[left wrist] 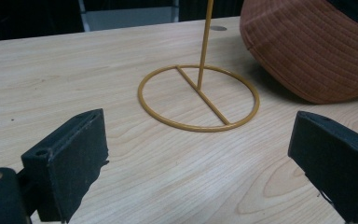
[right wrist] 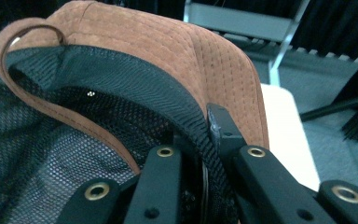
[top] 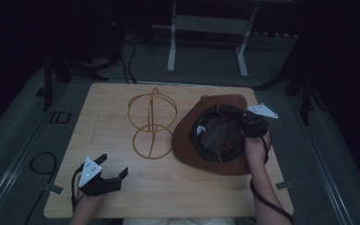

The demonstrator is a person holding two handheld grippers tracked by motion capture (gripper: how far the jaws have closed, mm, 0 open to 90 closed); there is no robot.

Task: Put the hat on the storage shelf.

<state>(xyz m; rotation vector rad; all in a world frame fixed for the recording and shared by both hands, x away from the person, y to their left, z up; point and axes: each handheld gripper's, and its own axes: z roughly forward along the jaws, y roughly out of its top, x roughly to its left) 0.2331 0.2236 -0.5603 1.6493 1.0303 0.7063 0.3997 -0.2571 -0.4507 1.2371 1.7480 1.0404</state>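
Near the table's front left corner, the left gripper (top: 108, 172) rests low in the person's hand, jaws spread wide and empty, pointing toward the yellow wire hat stand (top: 149, 123) ahead of it. Just right of that stand lies the upturned brown suede brimmed hat with black mesh lining (top: 187, 140). Its right rim is clamped between the closed jaws of the right gripper (top: 244, 123), the forearm reaching in from below.
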